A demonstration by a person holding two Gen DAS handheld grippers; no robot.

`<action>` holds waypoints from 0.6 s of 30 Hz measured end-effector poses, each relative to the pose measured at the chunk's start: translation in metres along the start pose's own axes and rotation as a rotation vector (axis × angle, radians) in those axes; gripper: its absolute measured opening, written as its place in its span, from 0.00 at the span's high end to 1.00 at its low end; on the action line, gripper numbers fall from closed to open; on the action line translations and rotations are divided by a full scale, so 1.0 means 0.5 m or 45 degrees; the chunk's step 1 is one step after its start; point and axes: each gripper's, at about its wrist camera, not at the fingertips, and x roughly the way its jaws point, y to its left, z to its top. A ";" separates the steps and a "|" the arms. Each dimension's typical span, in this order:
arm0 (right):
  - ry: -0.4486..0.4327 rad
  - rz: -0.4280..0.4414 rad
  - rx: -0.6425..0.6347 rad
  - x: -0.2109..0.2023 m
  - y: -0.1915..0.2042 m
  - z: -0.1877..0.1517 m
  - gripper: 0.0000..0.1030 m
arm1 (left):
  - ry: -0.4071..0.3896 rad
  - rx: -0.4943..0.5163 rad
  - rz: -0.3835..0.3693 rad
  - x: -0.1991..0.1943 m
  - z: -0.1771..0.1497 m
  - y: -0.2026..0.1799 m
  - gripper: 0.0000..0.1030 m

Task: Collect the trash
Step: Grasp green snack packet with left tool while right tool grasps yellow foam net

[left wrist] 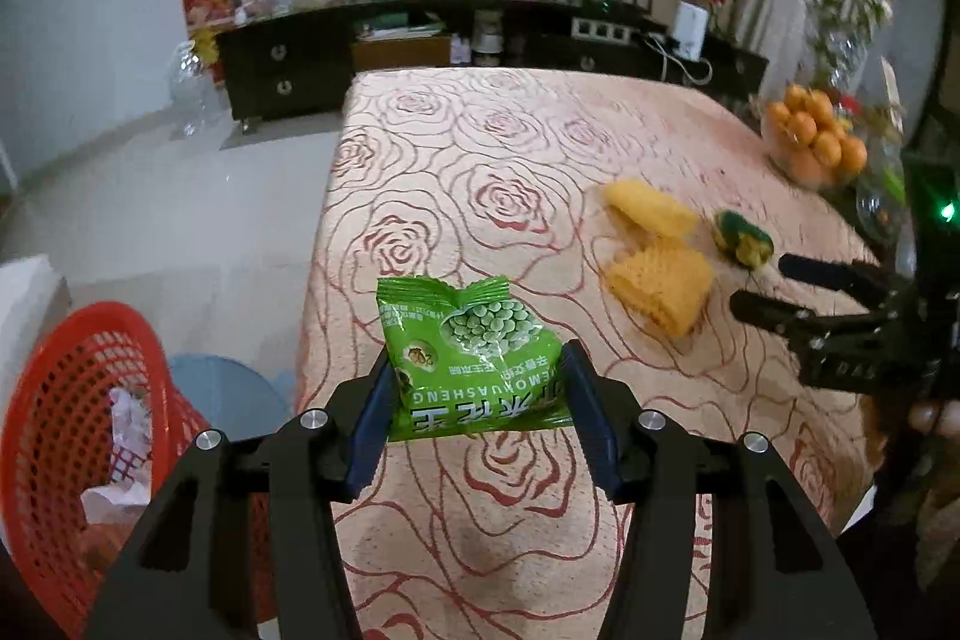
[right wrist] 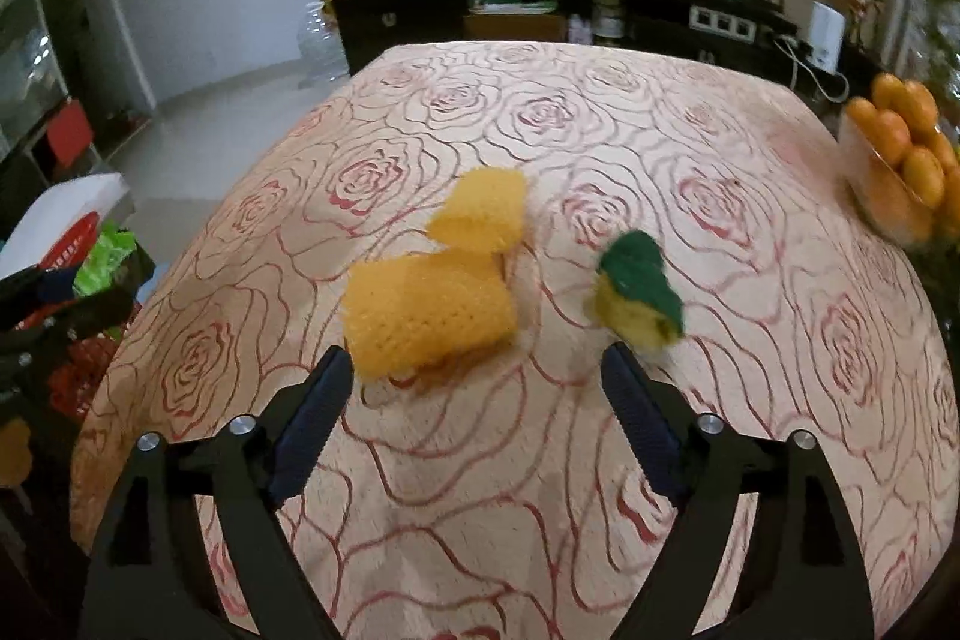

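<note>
My left gripper is shut on a green snack packet and holds it above the table's left part. A red mesh basket with crumpled paper stands on the floor to the left, below the table edge. Two yellow foam fruit nets and a green-and-yellow crumpled wrapper lie on the rose-patterned tablecloth. My right gripper is open and empty just before the nearer net and the wrapper; it also shows in the left wrist view.
A glass bowl of oranges stands at the table's right edge, with plants beside it. A dark sideboard with frames and ornaments lines the far wall. A white box sits left of the table.
</note>
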 end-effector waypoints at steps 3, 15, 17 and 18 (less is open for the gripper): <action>-0.006 0.031 -0.018 0.028 0.006 0.020 0.17 | -0.027 -0.019 0.002 -0.010 0.004 0.012 0.50; 0.080 0.056 -0.139 0.122 0.053 0.052 0.17 | -0.048 -0.016 0.008 -0.021 0.004 0.012 0.50; 0.101 0.043 -0.137 0.135 0.053 0.052 0.17 | -0.054 -0.005 0.015 -0.022 0.002 0.009 0.50; 0.106 0.035 -0.130 0.139 0.051 0.050 0.19 | -0.057 0.000 0.019 -0.022 0.002 0.008 0.50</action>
